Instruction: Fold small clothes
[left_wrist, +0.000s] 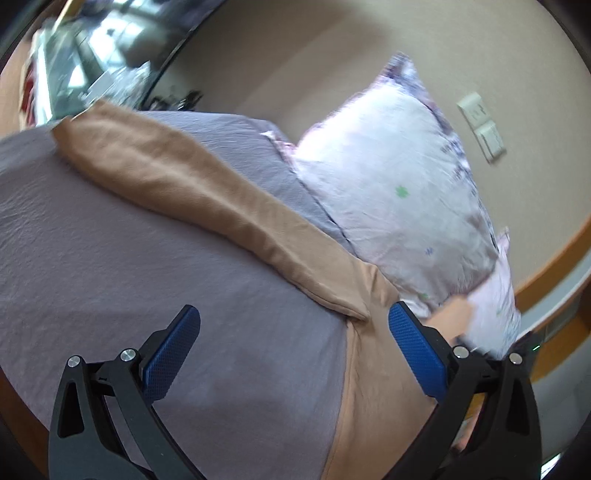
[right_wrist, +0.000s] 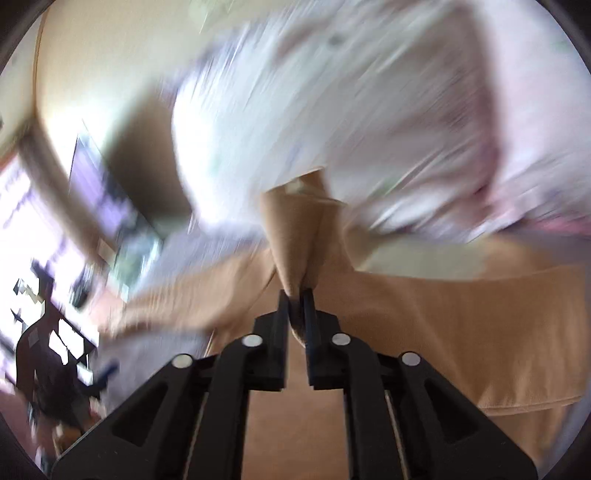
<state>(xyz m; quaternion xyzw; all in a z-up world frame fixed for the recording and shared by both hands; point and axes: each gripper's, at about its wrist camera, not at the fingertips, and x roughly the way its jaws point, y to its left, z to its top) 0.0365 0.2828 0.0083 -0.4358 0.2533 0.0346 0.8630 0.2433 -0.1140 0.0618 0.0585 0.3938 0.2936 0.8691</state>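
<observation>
1. Two grippers are in view, one per wrist camera, and we describe each in turn.
2. The left gripper has its blue-padded fingers spread wide apart, with nothing between them.
3. Beneath the left gripper we see the bed, covered by a grey-lilac sheet.
4. The tan garment lies on the sheet ahead of the left gripper. One long part runs from just beyond the right finger diagonally away to the far left.
5. A second part of the same cloth passes under the right finger and continues back below the frame of the gripper.
6. A folded edge of the garment ends in a point just ahead of the gap between the left gripper's fingers, nearer the right one.
7. A white patterned pillow stands ahead and to the right of the left gripper, leaning toward the beige wall.
8. The right gripper has its fingers drawn together and clamped on a pinch of the tan garment.
9. From that pinch the cloth rises ahead of the fingertips in a gathered ridge, and spreads to both sides.
10. The right wrist view is heavily blurred; we can make out the pillow ahead of the gripper.
</observation>
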